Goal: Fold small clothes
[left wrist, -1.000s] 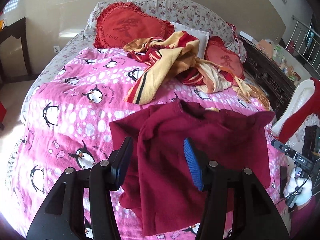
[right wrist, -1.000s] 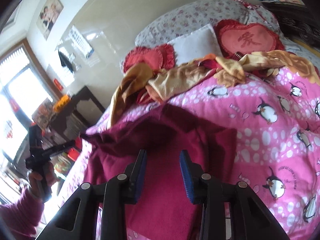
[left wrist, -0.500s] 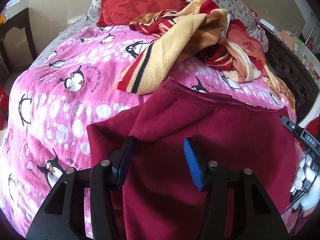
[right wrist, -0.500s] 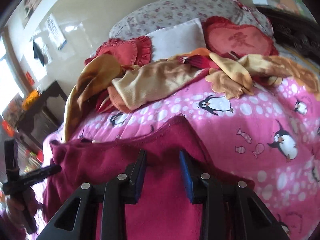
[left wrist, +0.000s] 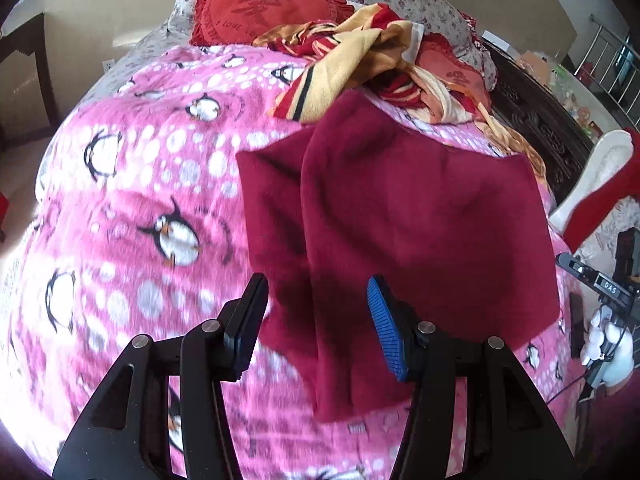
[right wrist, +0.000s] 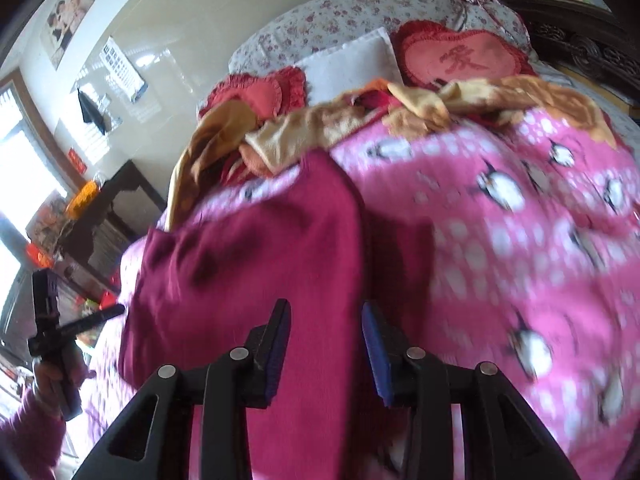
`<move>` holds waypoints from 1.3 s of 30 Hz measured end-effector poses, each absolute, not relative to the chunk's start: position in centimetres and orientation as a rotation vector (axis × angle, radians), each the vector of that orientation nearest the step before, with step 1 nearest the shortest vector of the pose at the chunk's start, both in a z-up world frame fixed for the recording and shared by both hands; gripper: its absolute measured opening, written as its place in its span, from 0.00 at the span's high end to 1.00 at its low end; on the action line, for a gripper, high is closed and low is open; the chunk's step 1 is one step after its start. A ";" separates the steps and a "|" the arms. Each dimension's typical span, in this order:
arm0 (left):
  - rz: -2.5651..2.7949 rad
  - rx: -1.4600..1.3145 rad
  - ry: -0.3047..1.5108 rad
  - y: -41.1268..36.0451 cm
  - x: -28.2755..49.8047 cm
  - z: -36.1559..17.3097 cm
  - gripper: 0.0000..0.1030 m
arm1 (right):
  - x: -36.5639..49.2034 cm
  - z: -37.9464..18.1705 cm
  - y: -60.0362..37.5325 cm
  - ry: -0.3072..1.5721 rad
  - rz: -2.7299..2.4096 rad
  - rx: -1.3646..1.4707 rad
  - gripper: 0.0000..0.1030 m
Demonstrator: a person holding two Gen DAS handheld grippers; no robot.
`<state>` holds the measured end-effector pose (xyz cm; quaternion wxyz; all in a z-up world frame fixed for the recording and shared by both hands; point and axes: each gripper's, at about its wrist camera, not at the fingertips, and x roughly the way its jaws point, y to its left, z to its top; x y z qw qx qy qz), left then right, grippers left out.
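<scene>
A dark red garment point(left wrist: 420, 208) lies spread on the pink penguin blanket point(left wrist: 140, 184), with one side folded over in a long lengthwise crease. My left gripper point(left wrist: 316, 292) hovers open over its near left part, and the pads press on nothing. In the right wrist view the same garment point(right wrist: 248, 264) fills the lower left. My right gripper point(right wrist: 324, 312) hangs over its fold edge with its jaws opening; the cloth lies under them and is not pinched. Motion blur hides whether any fingertip touches the fabric.
A heap of yellow and red striped clothes point(left wrist: 352, 56) lies beyond the garment, in front of heart cushions point(left wrist: 260, 8) and pillows. A dark carved bed frame point(left wrist: 536, 120) runs along the right. A hand holds the other gripper point(right wrist: 52, 332) at the left edge.
Both cameras pushed in close to the garment's stitched hem, then drew back. The garment now lies flatter and farther from the fingers. The right jaws stand slightly wider.
</scene>
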<state>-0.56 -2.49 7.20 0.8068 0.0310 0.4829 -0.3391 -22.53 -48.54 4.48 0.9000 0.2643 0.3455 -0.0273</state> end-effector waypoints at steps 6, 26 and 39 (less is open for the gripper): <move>-0.768 0.091 1.105 -2.5 -4.0 4.6 0.49 | -27.5 1.1 -46.9 0.770 -0.040 0.608 0.66; -0.697 0.116 1.097 -2.2 -5.5 4.4 0.90 | -29.0 -0.2 -46.0 0.833 -0.077 0.638 0.93; -0.601 0.156 0.979 -4.7 -4.9 7.4 0.54 | -21.6 6.5 -43.7 0.728 -0.100 0.399 0.66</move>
